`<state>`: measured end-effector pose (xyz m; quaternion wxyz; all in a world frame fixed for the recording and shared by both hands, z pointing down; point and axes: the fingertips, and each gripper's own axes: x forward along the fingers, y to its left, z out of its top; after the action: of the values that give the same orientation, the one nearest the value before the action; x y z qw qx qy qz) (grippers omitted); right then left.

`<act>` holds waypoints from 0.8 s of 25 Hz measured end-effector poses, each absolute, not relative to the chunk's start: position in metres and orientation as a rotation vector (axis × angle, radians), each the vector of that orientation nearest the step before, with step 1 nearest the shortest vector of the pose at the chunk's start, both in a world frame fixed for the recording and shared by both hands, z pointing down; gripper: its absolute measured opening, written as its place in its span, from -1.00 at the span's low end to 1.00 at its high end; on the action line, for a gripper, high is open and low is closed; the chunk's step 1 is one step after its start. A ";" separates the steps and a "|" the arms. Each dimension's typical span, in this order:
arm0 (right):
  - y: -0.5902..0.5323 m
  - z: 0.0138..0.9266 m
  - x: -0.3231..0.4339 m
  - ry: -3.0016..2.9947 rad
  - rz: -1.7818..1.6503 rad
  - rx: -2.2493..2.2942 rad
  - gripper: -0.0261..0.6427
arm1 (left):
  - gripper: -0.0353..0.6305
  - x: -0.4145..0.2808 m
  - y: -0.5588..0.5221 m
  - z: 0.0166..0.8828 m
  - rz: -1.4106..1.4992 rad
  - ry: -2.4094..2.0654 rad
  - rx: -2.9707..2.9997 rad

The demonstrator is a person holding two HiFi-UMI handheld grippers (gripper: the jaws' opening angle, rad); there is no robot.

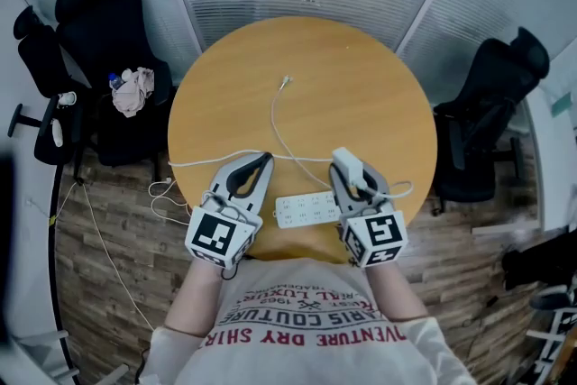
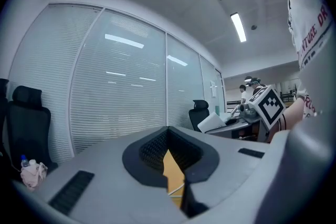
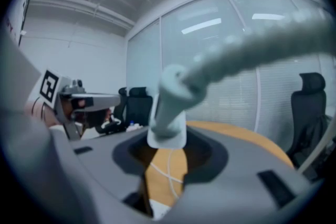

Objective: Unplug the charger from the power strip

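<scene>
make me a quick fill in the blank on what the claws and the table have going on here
1. The right claw is shut on the white ____.
2. The power strip lies between the two claws on the round wooden ____.
3. The left claw is shut with ____ between its jaws.

Missing words: charger; table; nothing

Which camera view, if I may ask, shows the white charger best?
The head view: the charger sits sharp and unobscured in the right gripper. The right gripper view shows it close but blurred; the left gripper view, small and distant.
</scene>
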<state>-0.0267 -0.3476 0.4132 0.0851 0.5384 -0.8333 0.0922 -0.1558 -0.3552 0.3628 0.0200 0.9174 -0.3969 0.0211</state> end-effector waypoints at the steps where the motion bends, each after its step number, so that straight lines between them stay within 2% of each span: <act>1: -0.347 0.413 -0.028 -2.490 0.269 1.601 -0.46 | -0.80 -0.156 -0.356 0.364 0.070 -1.237 2.851; 20: -0.346 0.411 -0.036 -2.512 0.292 1.581 -0.46 | -0.80 -0.154 -0.357 0.380 0.139 -1.228 2.814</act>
<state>-0.0364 -0.3464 0.4106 0.0793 0.5284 -0.8396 0.0976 -0.1540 -0.3570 0.3805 0.0339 0.9151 -0.3992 0.0453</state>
